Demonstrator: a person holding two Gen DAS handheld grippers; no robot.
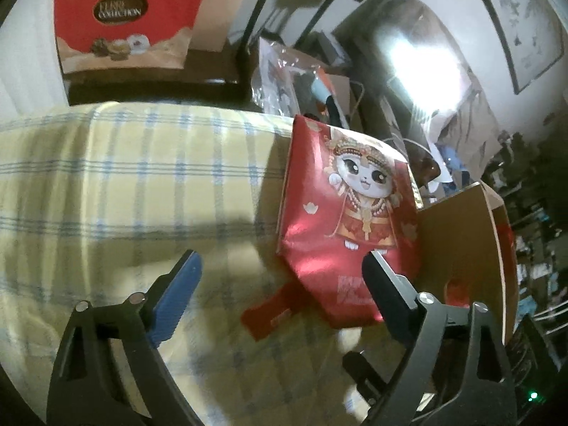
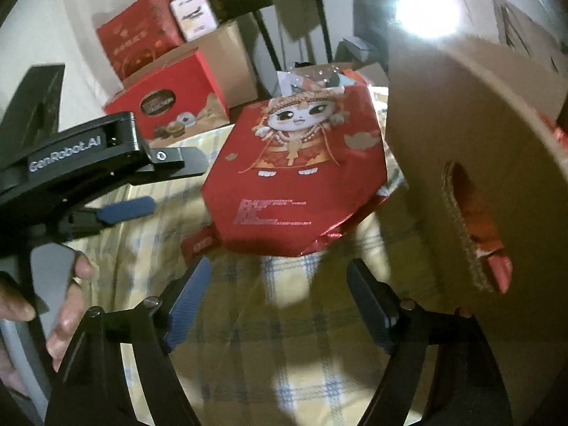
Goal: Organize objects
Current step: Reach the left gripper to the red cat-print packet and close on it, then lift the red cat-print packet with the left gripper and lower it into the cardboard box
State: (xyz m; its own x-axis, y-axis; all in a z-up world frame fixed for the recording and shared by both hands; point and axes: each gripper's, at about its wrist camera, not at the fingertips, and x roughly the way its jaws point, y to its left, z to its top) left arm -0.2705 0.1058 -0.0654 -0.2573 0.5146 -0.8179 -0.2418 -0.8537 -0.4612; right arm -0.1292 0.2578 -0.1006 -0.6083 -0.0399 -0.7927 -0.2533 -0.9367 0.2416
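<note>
Both grippers, left gripper point(image 1: 280, 284) and right gripper point(image 2: 277, 280), we held spread and empty; the red cat bag point(image 2: 294, 170) lay just ahead of the right, lengthwise away.

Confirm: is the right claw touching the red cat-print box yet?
Apart. In the right wrist view, the right claw stands open short of the red cat-print box, with checked cloth visible between both pads and the box's near edge.

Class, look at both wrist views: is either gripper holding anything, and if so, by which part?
Nothing is held. The left gripper and right gripper both stand open, short of the red cat box.
</note>
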